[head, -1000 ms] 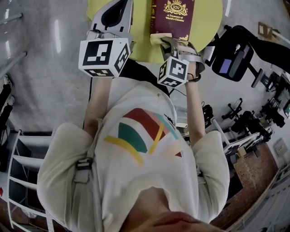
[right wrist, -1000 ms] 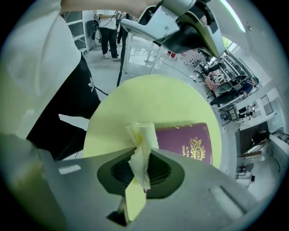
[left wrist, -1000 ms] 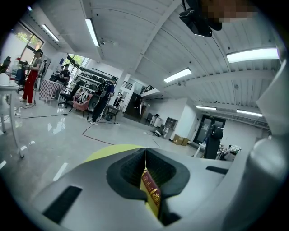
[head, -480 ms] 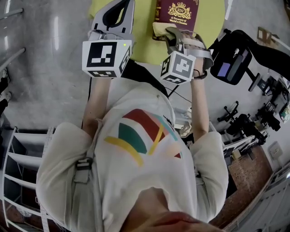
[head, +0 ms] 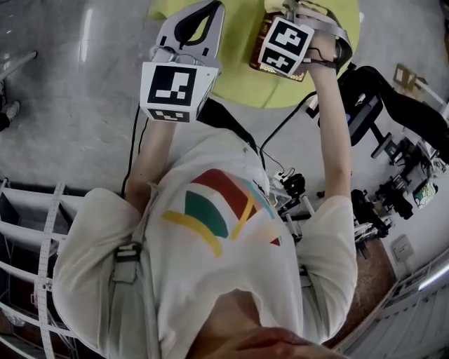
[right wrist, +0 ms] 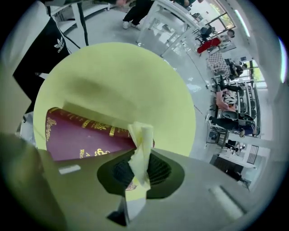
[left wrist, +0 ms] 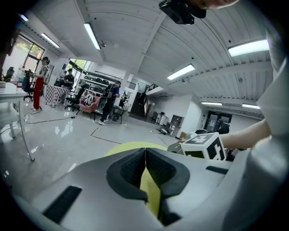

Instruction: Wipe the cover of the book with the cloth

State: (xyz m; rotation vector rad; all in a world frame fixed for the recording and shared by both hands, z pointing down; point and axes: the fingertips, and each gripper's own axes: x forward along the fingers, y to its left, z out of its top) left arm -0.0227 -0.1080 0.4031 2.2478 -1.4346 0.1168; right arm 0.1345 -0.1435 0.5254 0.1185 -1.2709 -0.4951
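A maroon book (right wrist: 83,135) with gold print lies on the round yellow-green table (right wrist: 117,76). My right gripper (right wrist: 140,155) is shut on a pale yellow cloth (right wrist: 141,140) and hangs over the book's near edge; whether the cloth touches the cover I cannot tell. In the head view its marker cube (head: 285,43) covers most of the book (head: 261,52). My left gripper (head: 202,17) is held above the table's left part (head: 238,63), apart from the book. Its jaws are shut with nothing between them (left wrist: 145,153).
A black chair with equipment (head: 365,98) stands right of the table. White shelving (head: 28,245) is at the lower left. A black garment (right wrist: 47,43) hangs beside the table. Cables (head: 280,133) run along the grey floor.
My right gripper has moved forward, away from the person, carrying the cloth up along the book. The left gripper stays shut in about the same place.
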